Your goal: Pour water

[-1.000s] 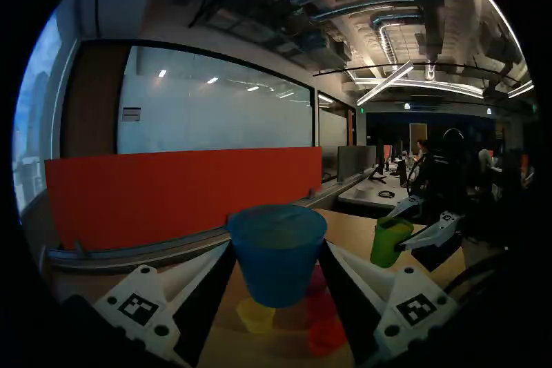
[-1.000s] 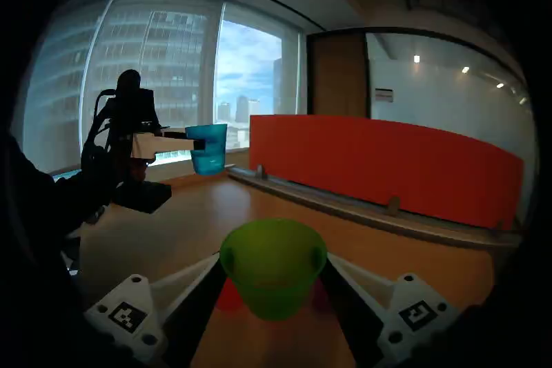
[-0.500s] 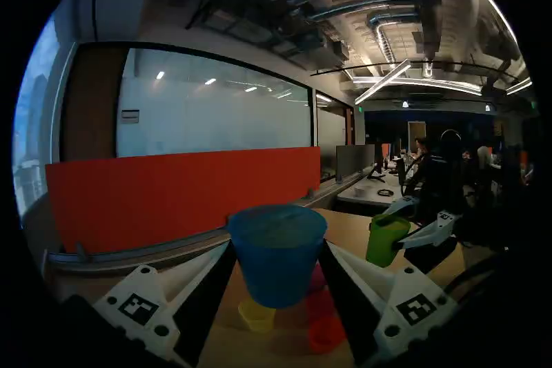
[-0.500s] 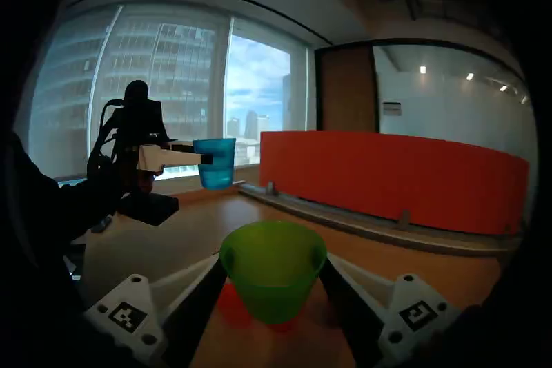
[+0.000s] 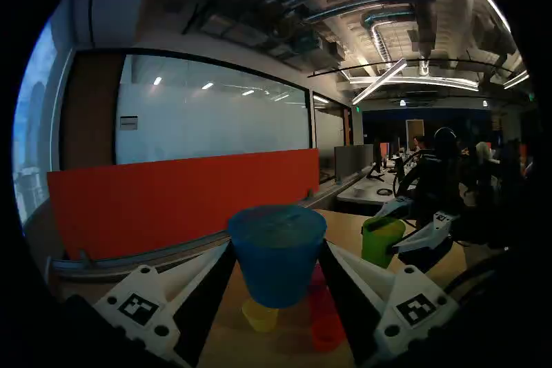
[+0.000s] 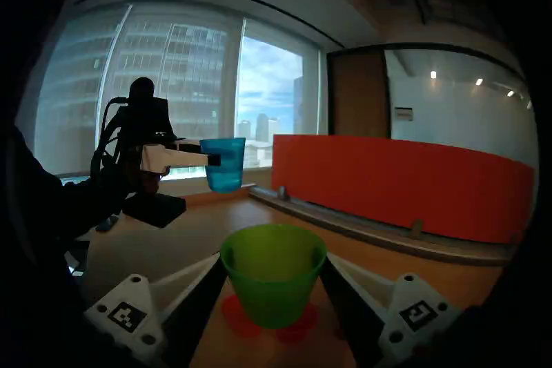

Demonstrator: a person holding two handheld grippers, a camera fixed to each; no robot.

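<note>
I see open air between the blue cup [image 5: 277, 257] and the green cup [image 5: 378, 240]. Below, a yellow cup [image 5: 260, 314] and red cups [image 5: 326, 323] crowd the worktop [image 6: 179, 237]; a red partition [image 5: 172, 195] walls its far edge.

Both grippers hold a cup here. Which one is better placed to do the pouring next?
Left, probably. The left gripper clamps the translucent blue plastic cup, whose lower part looks darker, perhaps water. The right gripper holds the green plastic cup, which looks empty and upright, ready to receive.
</note>
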